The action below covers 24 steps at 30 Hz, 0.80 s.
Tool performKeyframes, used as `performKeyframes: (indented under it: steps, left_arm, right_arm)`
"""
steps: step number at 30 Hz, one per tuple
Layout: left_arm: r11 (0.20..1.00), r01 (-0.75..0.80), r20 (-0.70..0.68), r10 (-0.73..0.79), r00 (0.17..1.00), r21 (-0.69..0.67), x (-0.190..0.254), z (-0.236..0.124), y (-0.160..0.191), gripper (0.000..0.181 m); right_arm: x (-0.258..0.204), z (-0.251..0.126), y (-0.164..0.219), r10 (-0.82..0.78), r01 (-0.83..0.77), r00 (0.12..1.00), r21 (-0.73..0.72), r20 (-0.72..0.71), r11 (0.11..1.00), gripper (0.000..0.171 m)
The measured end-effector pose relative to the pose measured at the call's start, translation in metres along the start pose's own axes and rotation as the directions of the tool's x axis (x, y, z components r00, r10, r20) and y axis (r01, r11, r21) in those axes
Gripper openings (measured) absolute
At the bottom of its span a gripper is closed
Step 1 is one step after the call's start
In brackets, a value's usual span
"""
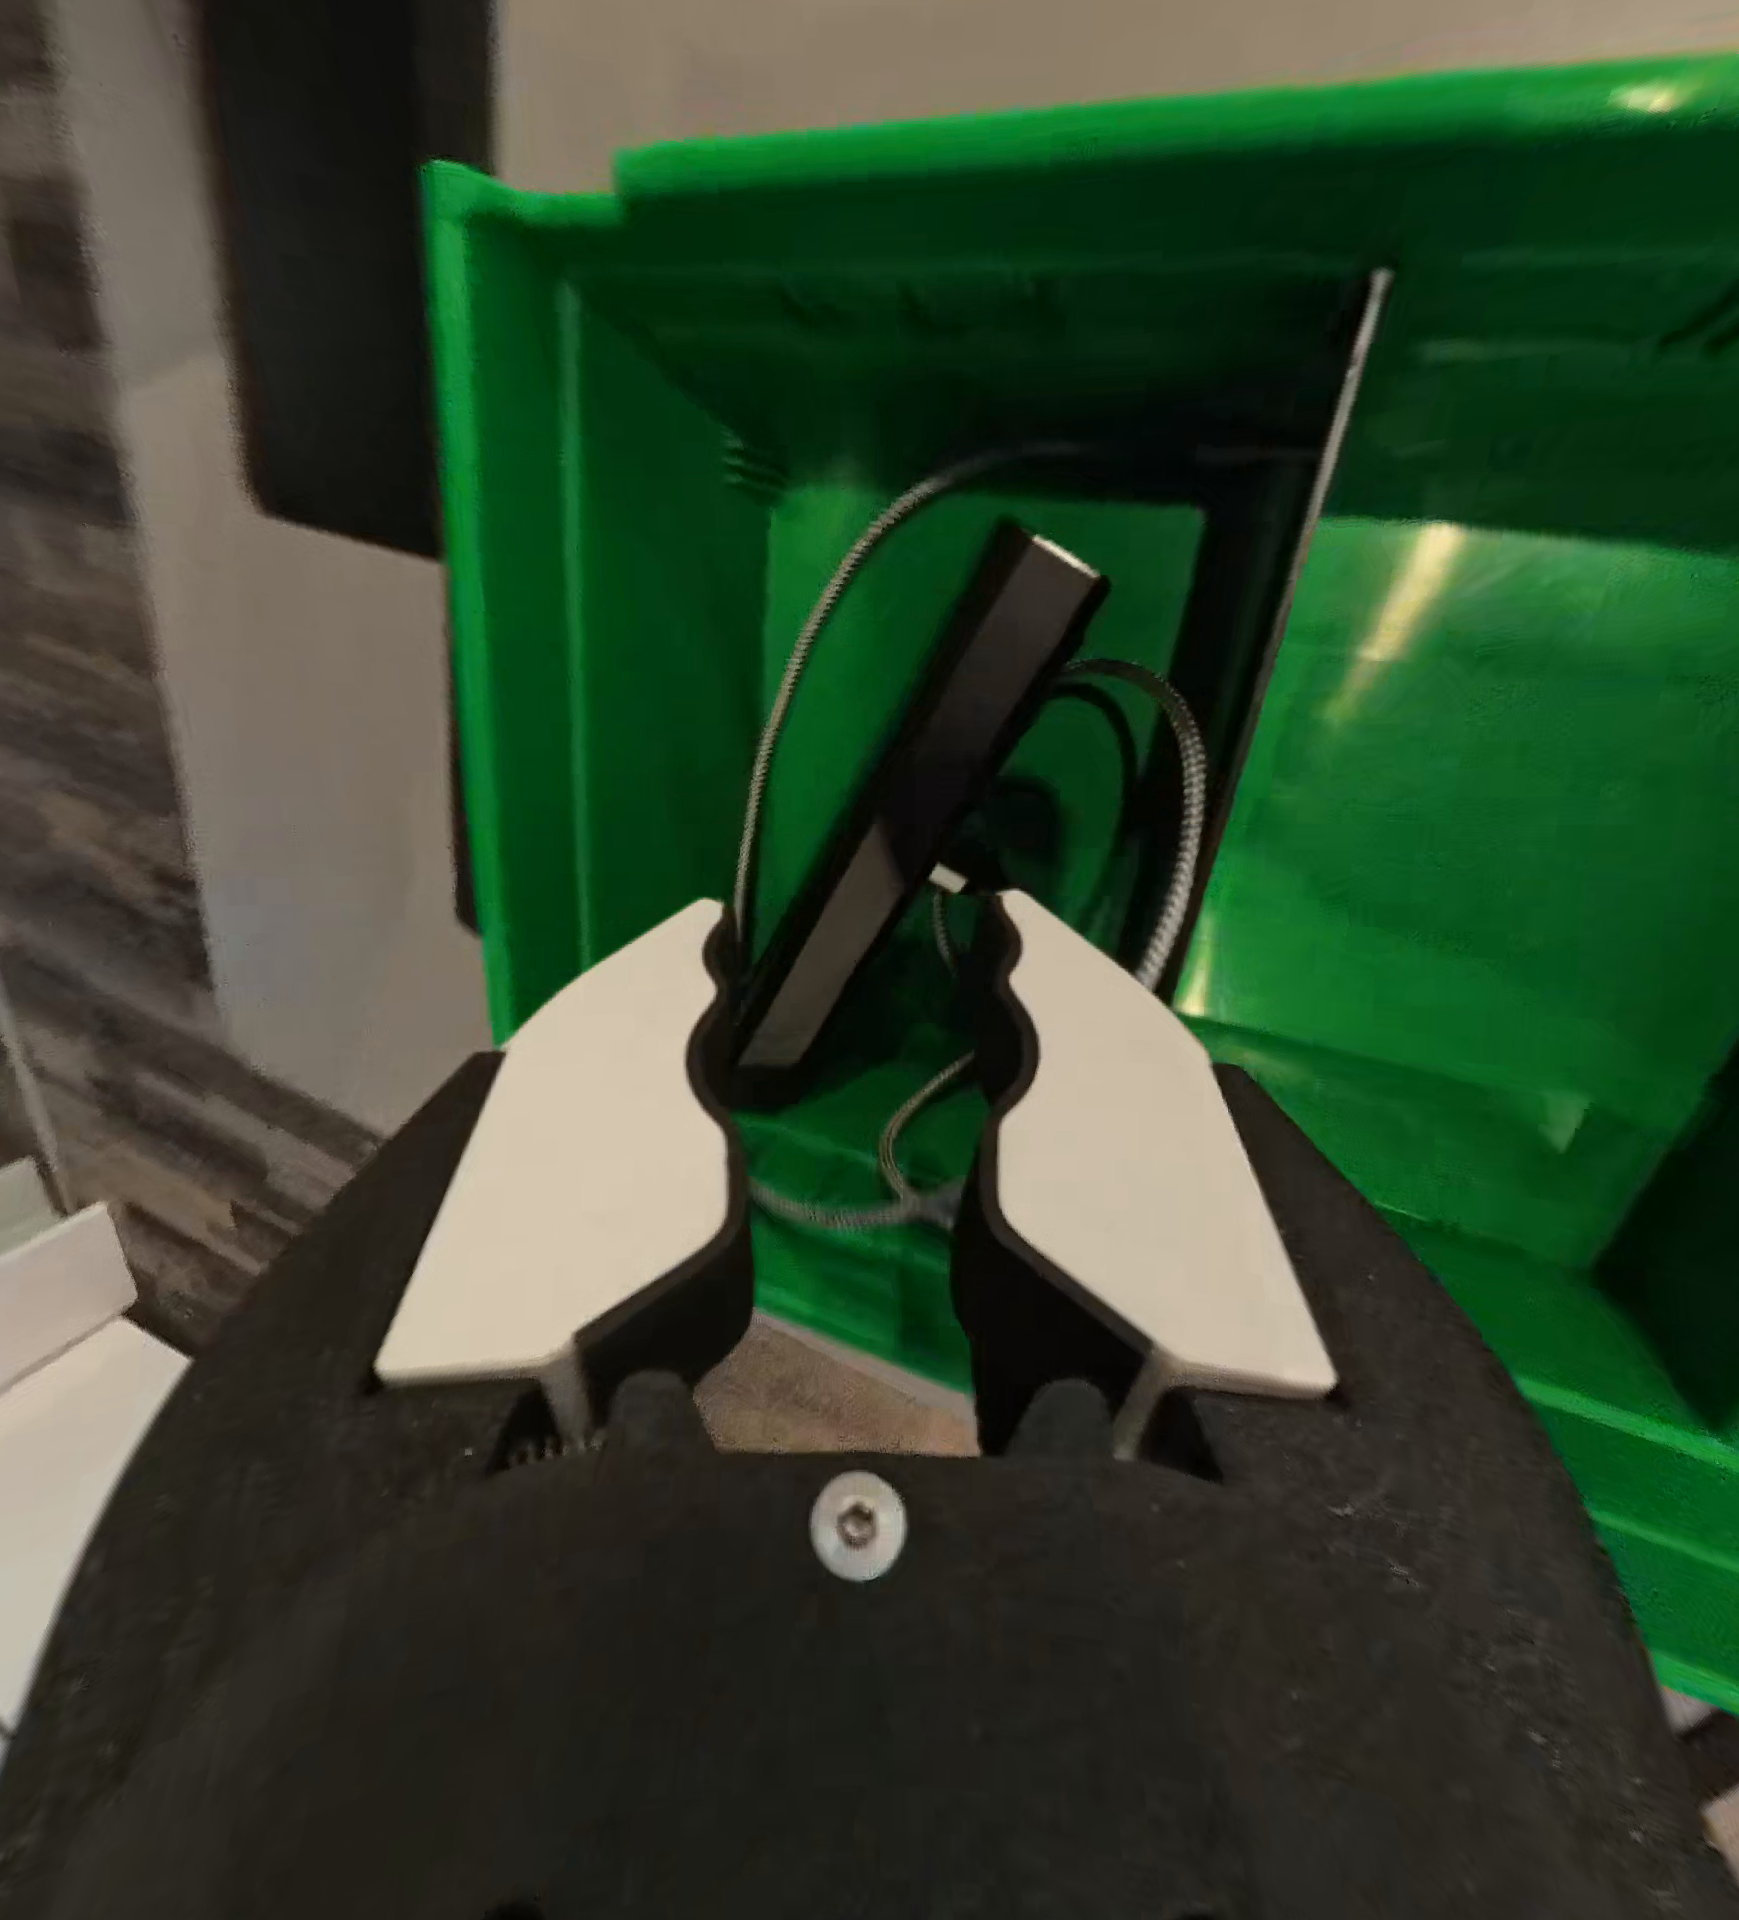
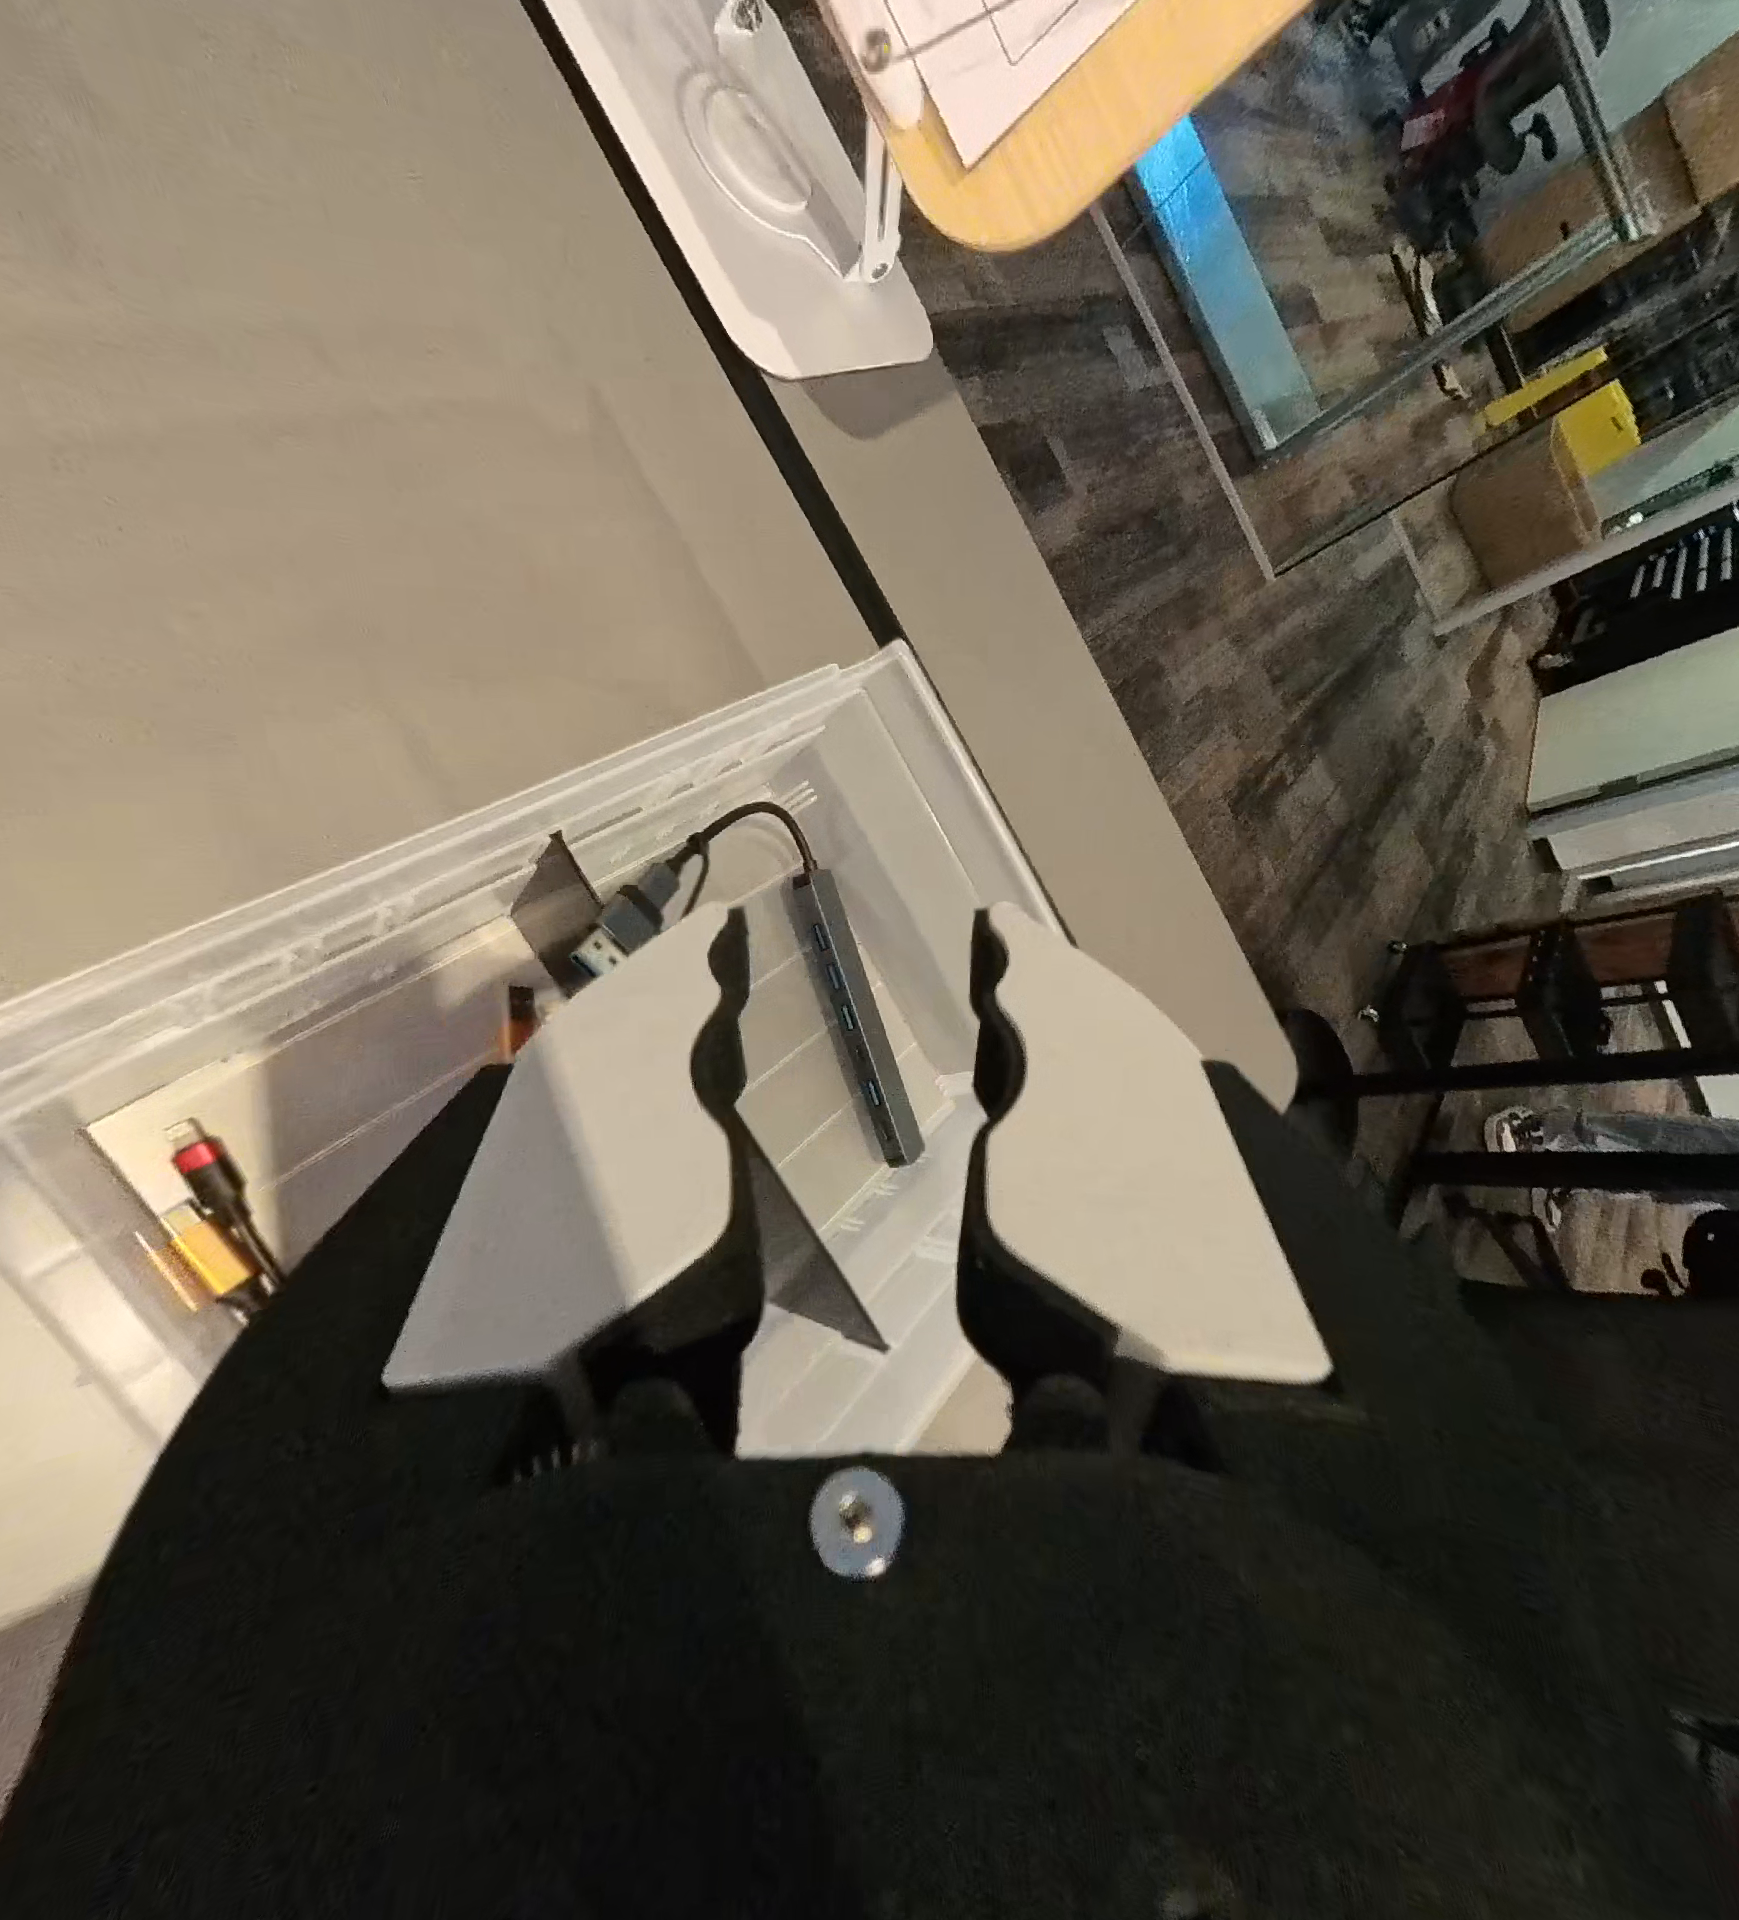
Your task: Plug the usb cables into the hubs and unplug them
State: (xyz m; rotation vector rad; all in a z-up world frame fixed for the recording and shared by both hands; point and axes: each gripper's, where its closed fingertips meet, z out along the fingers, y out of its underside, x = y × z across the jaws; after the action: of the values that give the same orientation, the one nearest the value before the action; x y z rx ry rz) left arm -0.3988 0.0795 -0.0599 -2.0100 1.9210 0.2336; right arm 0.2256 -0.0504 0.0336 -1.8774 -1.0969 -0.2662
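Note:
In the left wrist view, a black USB hub (image 1: 948, 727) stands tilted inside a green bin (image 1: 1467, 831). Its lower end leans against the left finger (image 1: 584, 1143) of my left gripper (image 1: 857, 904). The jaws are apart and do not clamp it. Braided grey cables (image 1: 803, 665) loop behind the hub. In the right wrist view, my right gripper (image 2: 863, 912) is open and empty above a clear plastic bin (image 2: 325, 935). A slim grey USB hub (image 2: 854, 1029) lies in that bin, its short lead ending in a USB plug (image 2: 616, 935).
A red-tipped cable plug (image 2: 205, 1158) and a gold plug (image 2: 200, 1262) lie in the clear bin's left compartment. A dark divider (image 1: 1291, 623) splits the green bin. A white stand (image 2: 792, 208) and a wooden tabletop (image 2: 1052, 135) lie beyond the table edge. From the left gripper's tips to the black USB hub (image 1: 948, 727) is close to 6 cm. The right tips stand about 9 cm off the USB plug (image 2: 616, 935).

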Motion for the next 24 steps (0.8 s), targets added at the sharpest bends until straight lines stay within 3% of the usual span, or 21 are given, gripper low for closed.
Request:
performKeyframes:
  steps: [4, 8, 11, 15, 17, 20, 24]
  left_arm:
    - [0.980, -0.164, -0.166, 0.144, 0.975, -0.112, 0.015, 0.042, 0.002, 0.040]
    - [0.969, -0.206, -0.247, 0.169, 0.954, -0.133, 0.025, 0.063, -0.005, 0.043]
    - [0.951, -0.234, -0.221, 0.189, 0.957, -0.200, 0.023, 0.079, 0.001, 0.045]
    - [0.956, -0.209, -0.095, 0.193, 0.977, -0.207, 0.009, 0.087, 0.001, 0.034]
    - [0.978, -0.128, -0.048, 0.121, 0.991, -0.164, 0.003, 0.076, -0.002, 0.032]
    - [0.994, 0.105, 0.031, -0.105, 0.994, 0.009, -0.018, 0.035, -0.013, 0.032]
    - [0.873, 0.339, 0.130, -0.404, 0.906, 0.351, -0.059, -0.056, -0.029, 0.031]
  right_arm:
    - [-0.008, -0.004, -0.003, 0.052, -0.052, 0.999, 0.001, -0.008, 0.999, 0.042]
    - [-0.010, -0.009, 0.002, 0.076, -0.076, 0.997, -0.023, -0.032, 0.997, 0.042]
    - [-0.012, -0.009, 0.003, 0.097, -0.097, 0.995, -0.017, -0.034, 0.995, 0.042]
    - [-0.014, -0.010, -0.004, 0.120, -0.119, 0.992, 0.036, -0.029, 0.992, 0.039]
    - [-0.016, -0.012, -0.012, 0.121, -0.119, 0.992, 0.078, -0.021, 0.990, 0.038]
    - [-0.019, -0.015, -0.030, 0.118, -0.111, 0.992, 0.165, -0.037, 0.980, 0.034]
    - [-0.030, -0.011, -0.078, 0.120, -0.087, 0.990, 0.344, -0.074, 0.935, 0.033]
